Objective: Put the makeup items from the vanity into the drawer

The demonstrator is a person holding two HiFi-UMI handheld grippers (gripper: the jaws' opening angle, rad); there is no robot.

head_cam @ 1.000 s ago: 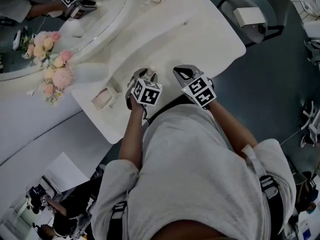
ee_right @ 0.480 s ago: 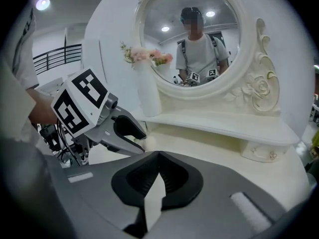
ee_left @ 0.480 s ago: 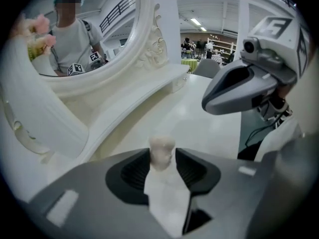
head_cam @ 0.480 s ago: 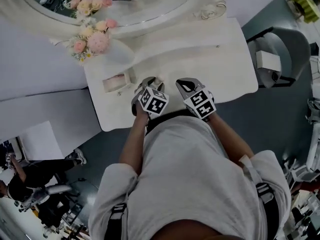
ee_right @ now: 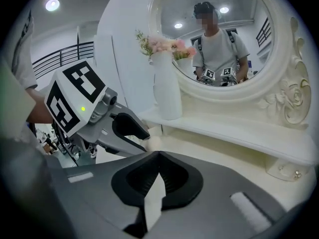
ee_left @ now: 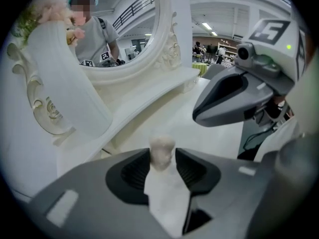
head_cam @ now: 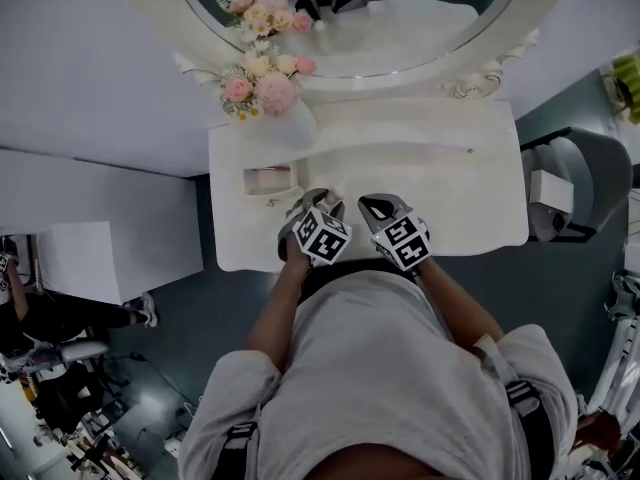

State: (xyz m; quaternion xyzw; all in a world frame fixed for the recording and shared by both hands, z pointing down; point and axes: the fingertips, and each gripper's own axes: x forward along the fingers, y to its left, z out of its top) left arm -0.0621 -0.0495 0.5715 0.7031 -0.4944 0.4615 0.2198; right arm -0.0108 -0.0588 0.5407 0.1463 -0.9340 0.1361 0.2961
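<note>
Cream lump (ee_left: 162, 147), probably a makeup puff, stands between the tips of the left claw (ee_left: 162, 161), which looks closed on it, just above the table (head_cam: 440, 183) near its front edge. No drawer shows; it is judged to lie below that edge, toward the person, so the left hand is the one to draw back. Right claw (ee_right: 158, 157) is closed and empty, just beside the left. Both point at the mirror (head_cam: 420, 28).

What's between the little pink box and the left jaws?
Nothing: the head view shows only bare white vanity top between the pink box and the left gripper, whose jaws pinch a small cream item.
</note>
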